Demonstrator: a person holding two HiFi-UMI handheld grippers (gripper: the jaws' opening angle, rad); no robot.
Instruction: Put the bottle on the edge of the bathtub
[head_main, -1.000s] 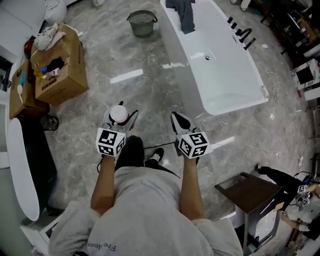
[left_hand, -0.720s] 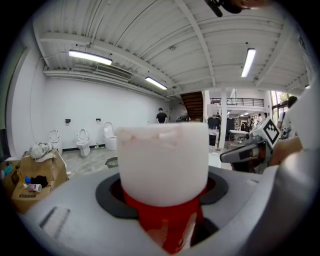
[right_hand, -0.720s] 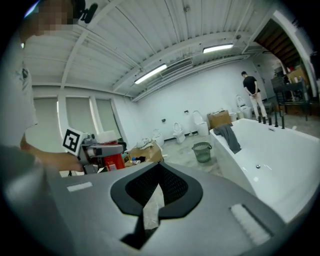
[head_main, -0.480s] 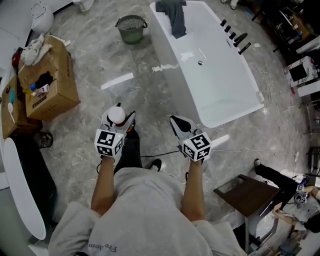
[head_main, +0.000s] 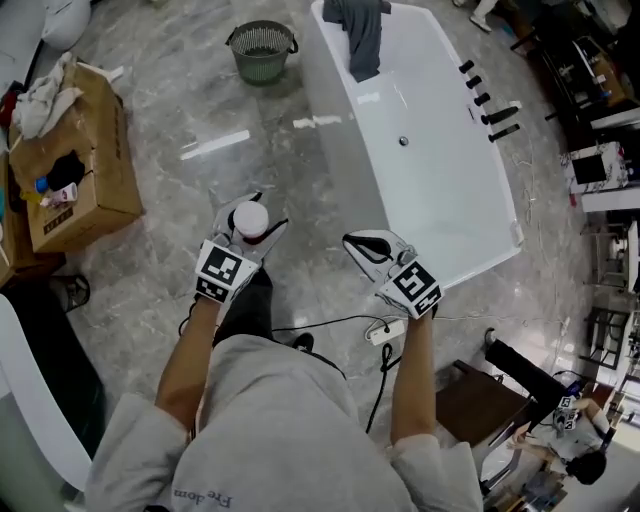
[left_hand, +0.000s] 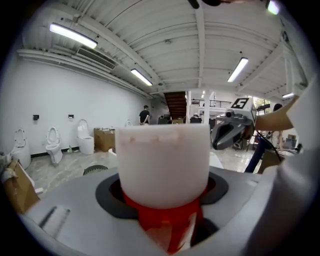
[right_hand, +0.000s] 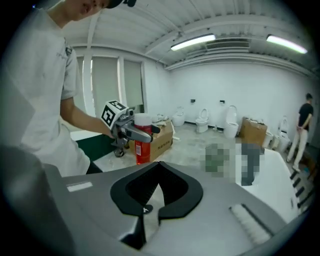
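We find the bottle (head_main: 250, 219), red-bodied with a white cap, upright in the left gripper (head_main: 252, 205), whose jaws are clamped on it just below the cap; in the left gripper view the cap fills the gap between them. The bottle is held above the marble floor (head_main: 180, 215), to the left of the bathtub (head_main: 440, 200) and off its near end, clear of the rim and not touching it. The right gripper (head_main: 352, 240) sits between the bottle and the bathtub's near corner, just beside that corner; its jaws are pressed together with nothing between them. Both grippers point towards the far end of the room. A dark cloth (head_main: 360, 35) hangs over the bathtub's far rim, and black tap fittings (head_main: 495, 110) stand along its right rim. A mesh basket (head_main: 262, 50) stands on the floor just left of the bathtub's far end. A cardboard box (head_main: 85, 160) lies well to the left of the bathtub. A white power strip (head_main: 385, 330) lies on the floor near the bathtub's near end.
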